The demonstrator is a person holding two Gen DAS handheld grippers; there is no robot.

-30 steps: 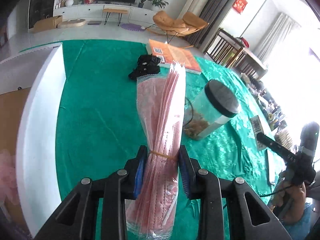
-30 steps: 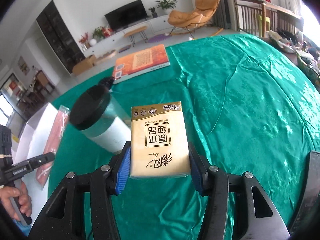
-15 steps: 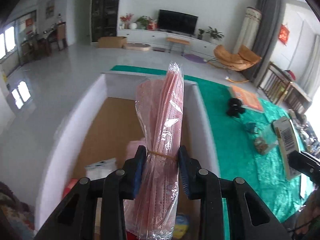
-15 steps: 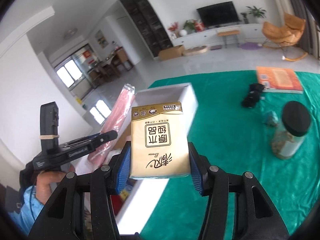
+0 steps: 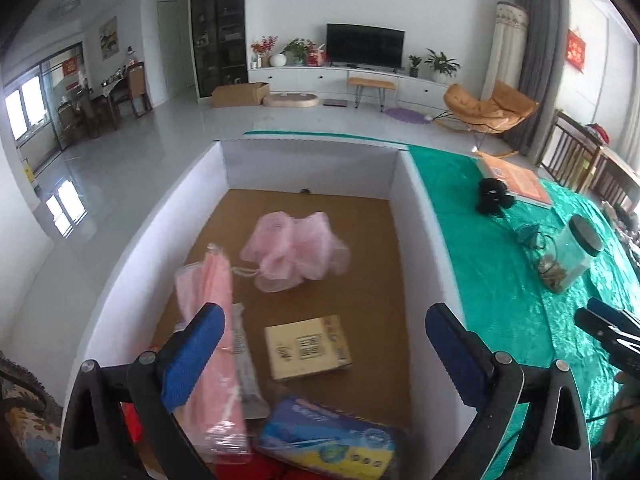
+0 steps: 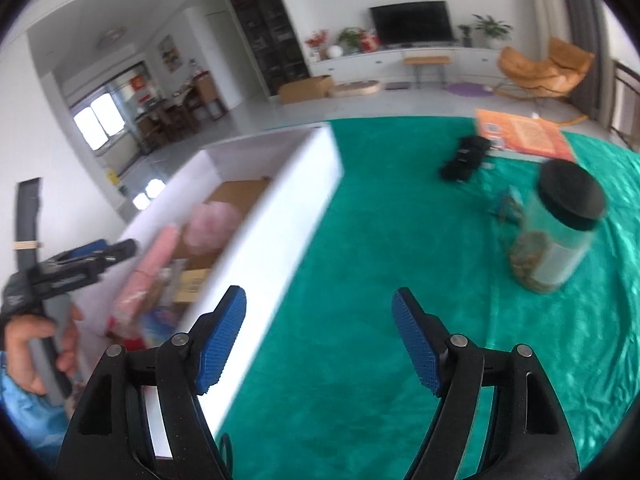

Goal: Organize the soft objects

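Illumination: bright daylight, admitted through windows [image 5: 24,116] at left.
Glare: reflected on the floor [image 5: 60,208].
Blur: motion smear throughout the right wrist view.
Distortion: fisheye curvature, dark vignetted corners.

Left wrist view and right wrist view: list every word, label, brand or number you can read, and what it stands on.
None can be read for certain.
Tan tissue pack in the white box: barcode and dark print, too blurred.
Blue and yellow packet: print too small.
Orange book on the green tablecloth: markings unreadable.
Red wall hanging: characters too small.
Left gripper: white lettering, blurred.
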